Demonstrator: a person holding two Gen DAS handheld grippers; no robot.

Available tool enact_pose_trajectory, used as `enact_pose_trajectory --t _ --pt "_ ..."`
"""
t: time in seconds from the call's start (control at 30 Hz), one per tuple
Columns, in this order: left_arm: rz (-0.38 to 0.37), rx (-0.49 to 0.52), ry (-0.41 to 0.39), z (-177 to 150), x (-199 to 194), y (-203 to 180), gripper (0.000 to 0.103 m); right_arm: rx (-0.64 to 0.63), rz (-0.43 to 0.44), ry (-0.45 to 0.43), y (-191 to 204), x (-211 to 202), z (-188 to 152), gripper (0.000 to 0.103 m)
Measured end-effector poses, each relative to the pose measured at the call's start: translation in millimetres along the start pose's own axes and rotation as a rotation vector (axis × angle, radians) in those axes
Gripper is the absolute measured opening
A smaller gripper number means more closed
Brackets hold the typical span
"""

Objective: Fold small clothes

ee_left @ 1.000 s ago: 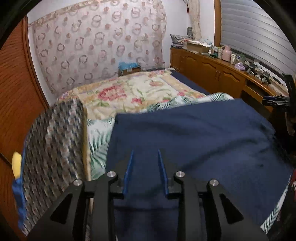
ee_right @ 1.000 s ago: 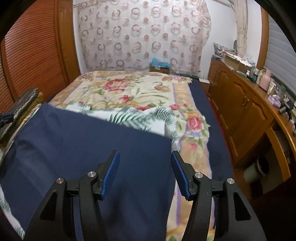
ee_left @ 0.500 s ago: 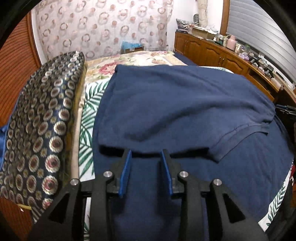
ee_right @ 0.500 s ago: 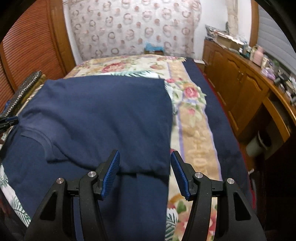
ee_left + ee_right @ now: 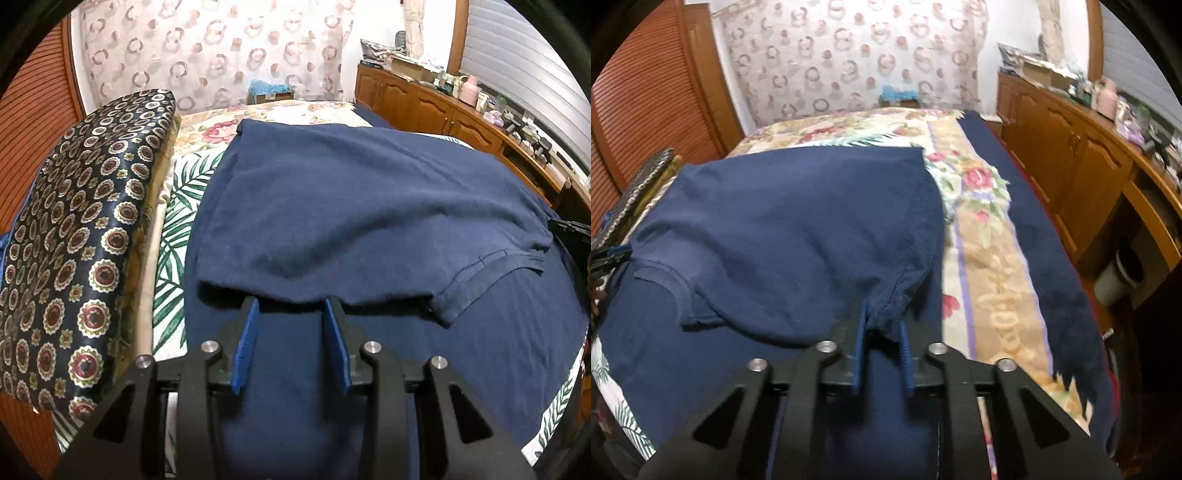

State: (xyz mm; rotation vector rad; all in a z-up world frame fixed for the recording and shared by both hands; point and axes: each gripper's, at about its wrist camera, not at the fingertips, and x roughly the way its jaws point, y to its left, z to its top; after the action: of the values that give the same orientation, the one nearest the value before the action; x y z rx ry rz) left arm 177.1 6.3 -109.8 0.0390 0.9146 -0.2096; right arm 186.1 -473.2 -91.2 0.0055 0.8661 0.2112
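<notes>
- Bedroom: bed [image 5: 990,266] w/ floral quilt, wooden cabinets off to the right of both grippers, ring-print curtain on the far wall.
- Navy t-shirt [image 5: 369,206] lies on the bed straight ahead of both grippers, spread over a palm-leaf sheet [image 5: 177,229].
- Far half of the shirt is already doubled back toward the grippers; its folded-over edge sits right at the fingertips, w/ the lower layer running on beneath them.
- A sleeve [image 5: 491,280] w/ ribbed hem sticks out loose, to the right of the left gripper and to the left of the right one.
- Left gripper [image 5: 291,325]: jaws opening, narrow-to-mid gap, tips at the folded edge; pads don't press on cloth, so looks like it's letting go.
- Right gripper [image 5: 882,332]: jaws closing, nearly together, w/ the shirt's hem corner between the pads; frame is blurred, so can't tell for sure if the pinch is firm yet.
- Patterned cushion [image 5: 81,251] sits just left of the left gripper, not part of the job.
- Progress, my read: first crosswise fold done, approx. halfway at best.
- Left to do: tuck the sleeve in, fold sides in, prob. one more fold to get a compact packet.
- No other small clothes in view, so can't say how many items remain.
</notes>
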Motion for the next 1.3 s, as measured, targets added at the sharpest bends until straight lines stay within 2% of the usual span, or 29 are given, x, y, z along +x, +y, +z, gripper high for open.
enact_pose_trajectory --t 0.33,0.6,0.77,0.87,1.0,1.3 --pt "-0.017 -0.082 -0.004 12 7 12 0.035 -0.015 -0.003 0.003 3 6 1 0.009" --pt "-0.041 -0.189 -0.019 22 13 23 0.035 -0.019 -0.004 -0.002 3 5 1 0.009" --pt "-0.029 -0.188 -0.025 21 13 22 0.035 -0.034 0.001 -0.028 4 -1 3 0.007" --pt "-0.057 -0.185 -0.032 17 7 16 0.035 -0.043 -0.003 -0.027 6 -2 2 0.007" --pt "-0.054 -0.167 -0.043 18 0 12 0.035 -0.046 -0.008 -0.018 7 1 2 0.007" --pt "-0.046 -0.245 -0.022 33 19 25 0.035 -0.056 -0.012 -0.026 9 2 2 0.007"
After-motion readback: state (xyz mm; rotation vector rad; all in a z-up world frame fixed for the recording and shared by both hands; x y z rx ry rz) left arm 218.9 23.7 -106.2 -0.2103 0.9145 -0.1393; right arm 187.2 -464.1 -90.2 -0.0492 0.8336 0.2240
